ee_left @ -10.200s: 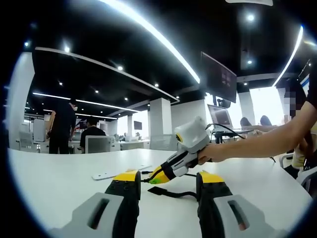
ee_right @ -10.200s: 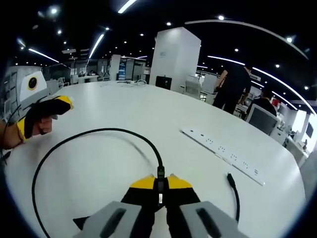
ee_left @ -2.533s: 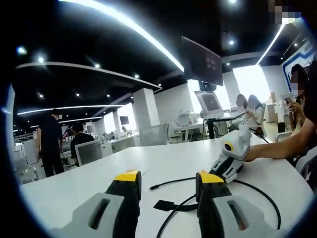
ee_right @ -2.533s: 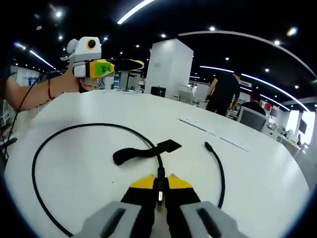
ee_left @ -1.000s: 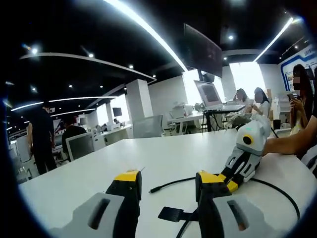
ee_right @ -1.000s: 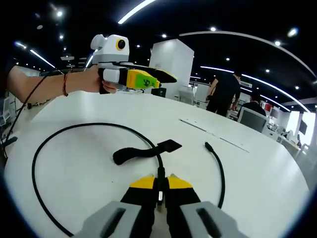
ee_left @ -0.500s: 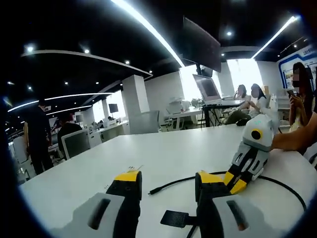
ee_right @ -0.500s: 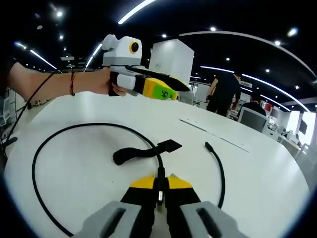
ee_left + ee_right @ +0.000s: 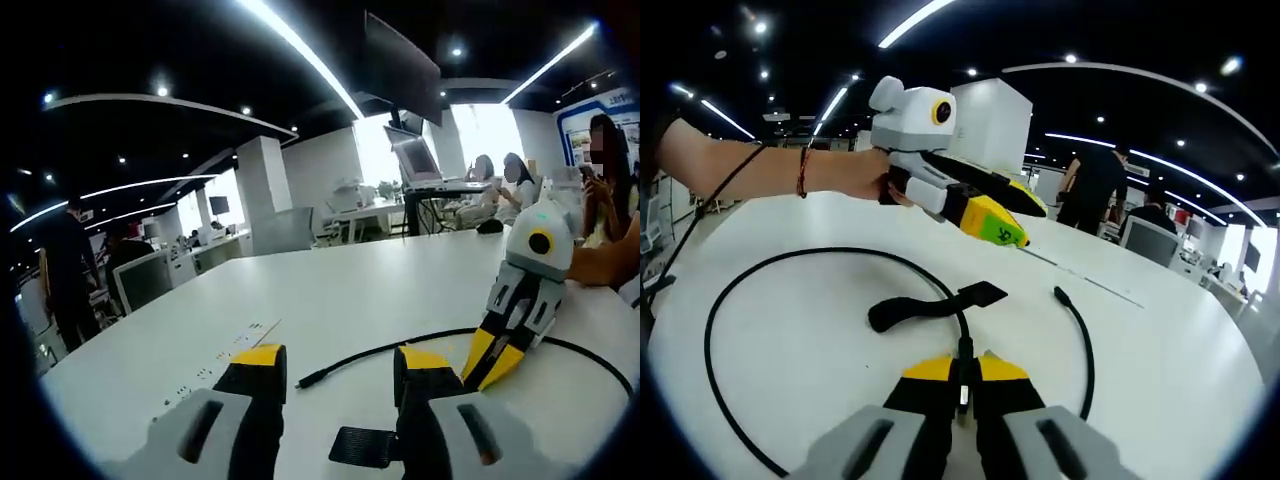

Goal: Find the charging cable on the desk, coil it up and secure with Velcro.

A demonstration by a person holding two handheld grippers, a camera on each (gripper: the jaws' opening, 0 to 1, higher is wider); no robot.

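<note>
My right gripper [image 9: 962,375] pins one end of the thin black charging cable [image 9: 790,262], which loops across the middle of the round white tabletop [image 9: 1180,400], its black Velcro strap [image 9: 925,305] inside the loop. My left gripper [image 9: 330,365], jaws wide, hovers above; coiling is in hand, and next it should probably take the free plug.

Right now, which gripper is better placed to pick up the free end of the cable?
The left gripper, probably. It is open and hangs above the table near the cable's free end. The right gripper is shut on the cable's other end.
</note>
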